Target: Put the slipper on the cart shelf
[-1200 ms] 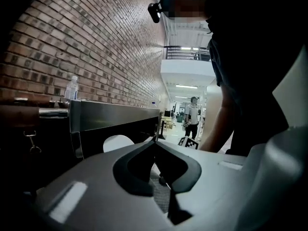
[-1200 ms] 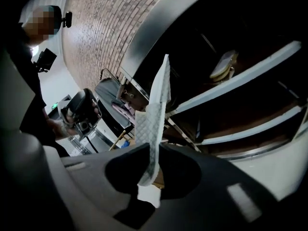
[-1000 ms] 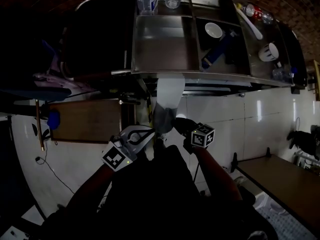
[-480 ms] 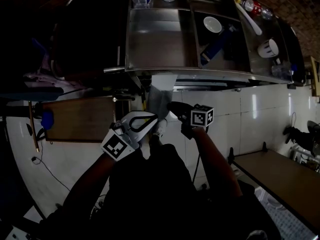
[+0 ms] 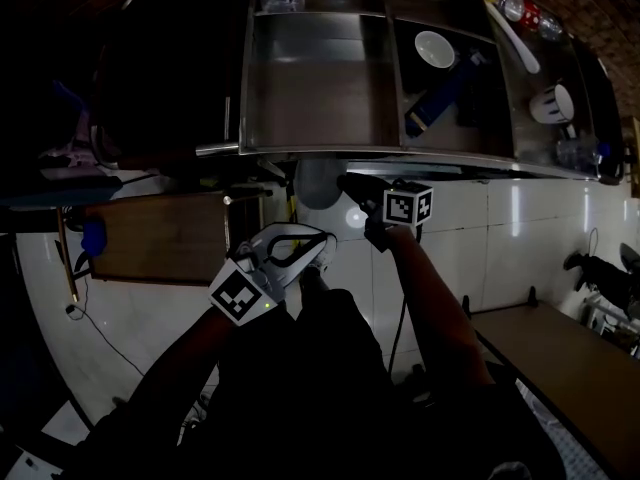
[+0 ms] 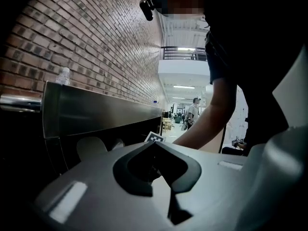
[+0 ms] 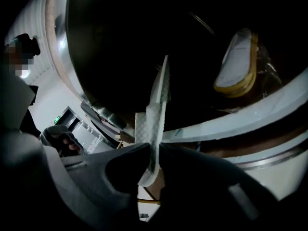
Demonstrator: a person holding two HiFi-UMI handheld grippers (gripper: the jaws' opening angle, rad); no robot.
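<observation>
Your right gripper pinched the white slipper by the steel cart's near edge, above pale floor tiles. Your left gripper sat pressed together, empty, beside a brick wall.

Dim, underexposed, fisheye-warped at edges

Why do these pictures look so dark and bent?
Head view: dim overall, glare on the white floor tiles, edges of the cart bowed by the wide lens. Right gripper view: shelf interior nearly black, the slipper pinched in the right gripper pale against it. Left gripper view: bright hall, brick wall curving.
</observation>
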